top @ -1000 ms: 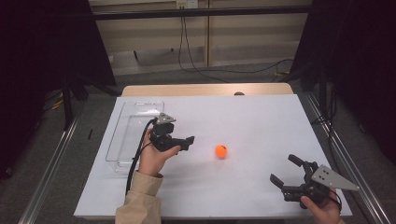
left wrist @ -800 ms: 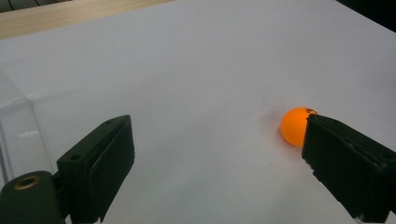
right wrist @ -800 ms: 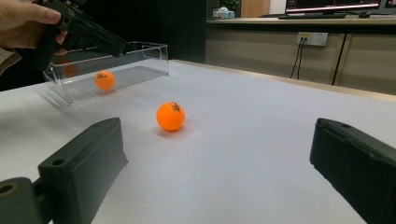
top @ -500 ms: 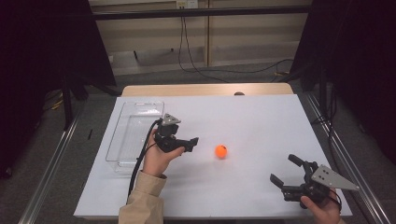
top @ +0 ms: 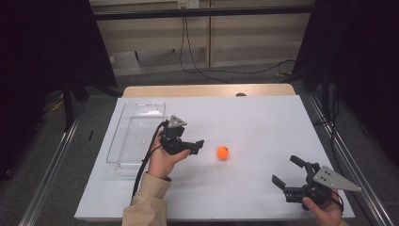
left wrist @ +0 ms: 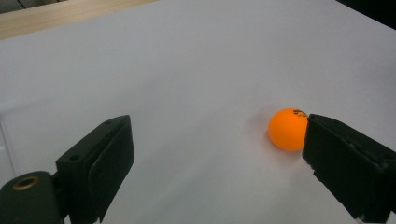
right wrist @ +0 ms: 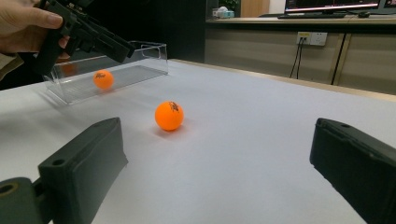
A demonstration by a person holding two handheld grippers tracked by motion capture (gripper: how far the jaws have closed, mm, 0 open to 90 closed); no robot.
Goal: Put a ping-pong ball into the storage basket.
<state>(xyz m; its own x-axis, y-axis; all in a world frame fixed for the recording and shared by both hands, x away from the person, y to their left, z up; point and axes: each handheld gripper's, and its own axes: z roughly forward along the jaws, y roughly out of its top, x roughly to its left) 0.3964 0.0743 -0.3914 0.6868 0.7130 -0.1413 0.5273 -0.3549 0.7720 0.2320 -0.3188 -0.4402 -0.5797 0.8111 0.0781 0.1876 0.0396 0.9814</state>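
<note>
The ball point(top: 222, 152) lies on the white table point(top: 263, 127), near its middle, and nothing touches it. It is orange with a small dark print on it.

The left gripper point(top: 193, 146) hovers just to the left of the ball, with its jaws pointing toward the ball. The jaws stand wide open and hold nothing. In the left gripper view the ball point(left wrist: 287, 129) sits just beyond one jaw tip, not between the jaws.

The right gripper point(top: 288, 173) is well apart from the ball, toward the near right corner of the table. Its jaws are also wide open and empty. In the right gripper view the ball point(right wrist: 169, 115) lies ahead of them.

A clear tray point(top: 123, 141) stands left of the ball, beyond the left gripper, near the table's left edge. In the right gripper view an orange shape shows on the tray's clear wall; I cannot tell if it is a reflection or another ball.
</note>
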